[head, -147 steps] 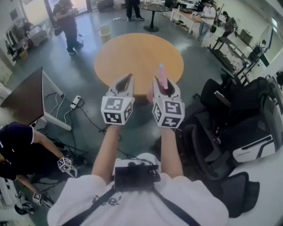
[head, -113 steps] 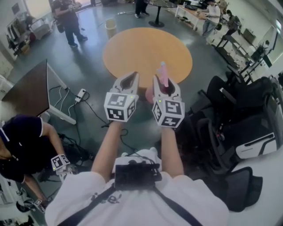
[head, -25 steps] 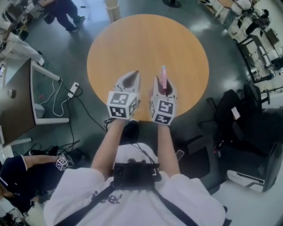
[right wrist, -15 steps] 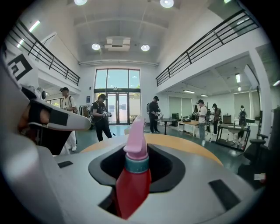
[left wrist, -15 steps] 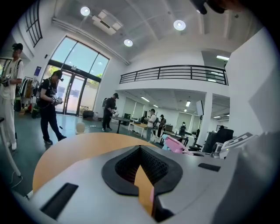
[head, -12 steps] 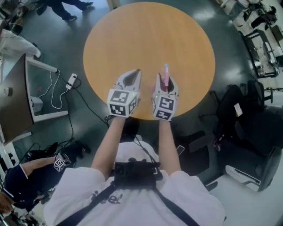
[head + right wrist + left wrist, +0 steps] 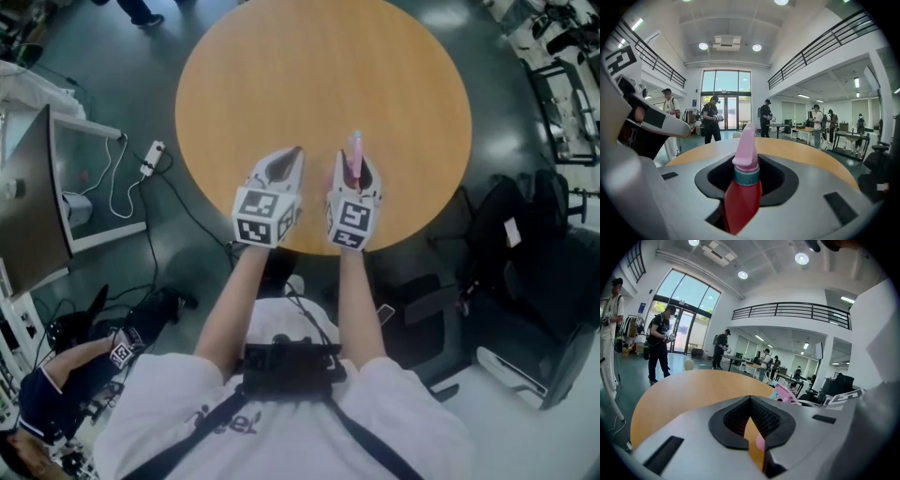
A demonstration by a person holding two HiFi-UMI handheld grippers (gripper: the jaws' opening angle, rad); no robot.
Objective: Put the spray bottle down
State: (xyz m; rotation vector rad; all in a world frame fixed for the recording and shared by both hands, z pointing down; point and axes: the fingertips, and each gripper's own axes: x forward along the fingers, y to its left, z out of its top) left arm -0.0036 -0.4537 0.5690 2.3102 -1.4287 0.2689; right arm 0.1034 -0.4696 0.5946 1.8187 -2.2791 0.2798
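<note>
A round, smooth wooden table (image 7: pixel 281 66) fills the far scene. Over its near edge hang two matte grey grippers. The left gripper (image 7: pixel 292 156) has its jaws pressed together, empty. The right gripper (image 7: pixel 352 174) pinches an upright spray bottle (image 7: pixel 742 199): glossy red body, teal collar, tapered pink nozzle.

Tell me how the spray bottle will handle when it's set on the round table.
Likely tippy: the spray bottle looks tall and narrow, pink nozzle on top, so stand it squarely on the table. Probably stiff plastic: no dent shows where the right hand-held gripper clamps it. Its smooth red body may slip.
</note>
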